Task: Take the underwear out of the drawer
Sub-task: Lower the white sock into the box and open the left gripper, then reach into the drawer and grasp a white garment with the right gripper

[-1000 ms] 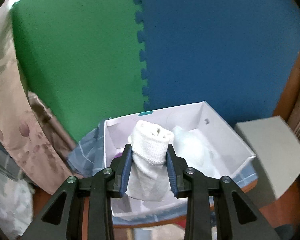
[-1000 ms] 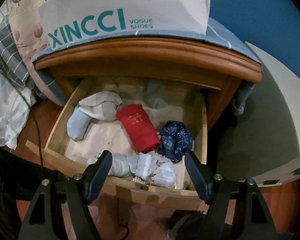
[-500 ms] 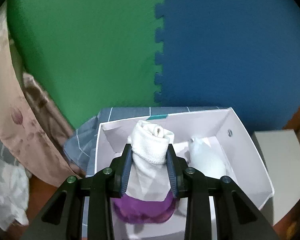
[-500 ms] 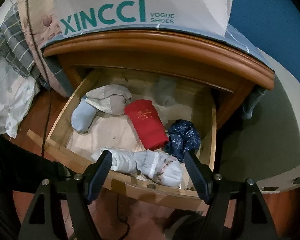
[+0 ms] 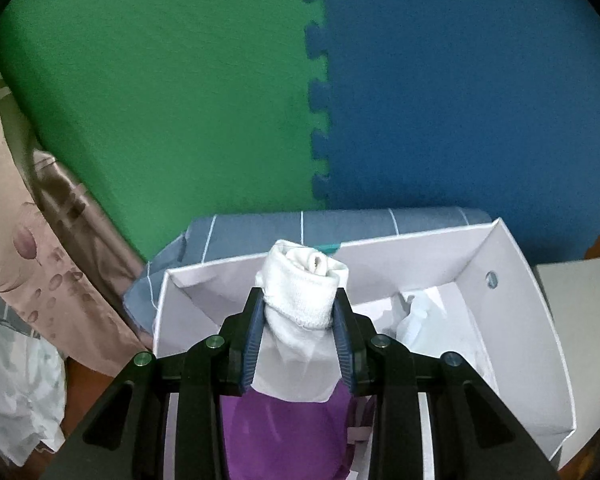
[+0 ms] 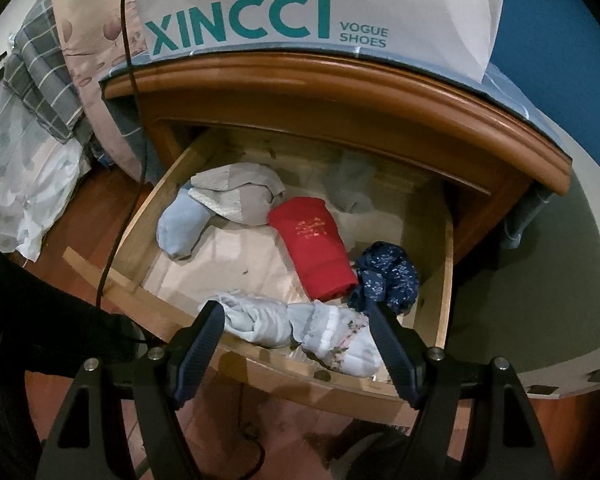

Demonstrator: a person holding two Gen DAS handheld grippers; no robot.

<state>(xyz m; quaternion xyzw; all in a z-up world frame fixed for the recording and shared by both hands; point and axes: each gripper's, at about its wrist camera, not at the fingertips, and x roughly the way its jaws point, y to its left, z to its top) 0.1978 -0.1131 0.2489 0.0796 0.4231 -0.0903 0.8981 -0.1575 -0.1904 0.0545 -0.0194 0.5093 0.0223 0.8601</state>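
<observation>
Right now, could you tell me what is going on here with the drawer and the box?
A person with a gripper in each hand is emptying an open wooden drawer. The left gripper is shut on a rolled white garment, held over a white shoe box that already holds a purple item. The right gripper hangs open above the drawer's front, over a pale blue bundle. A red roll and a navy bundle remain inside.

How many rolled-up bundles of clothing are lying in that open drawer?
6: pale blue and beige back left, grey at the back, red centre, navy right, whitish in front. More may be hidden.
</observation>
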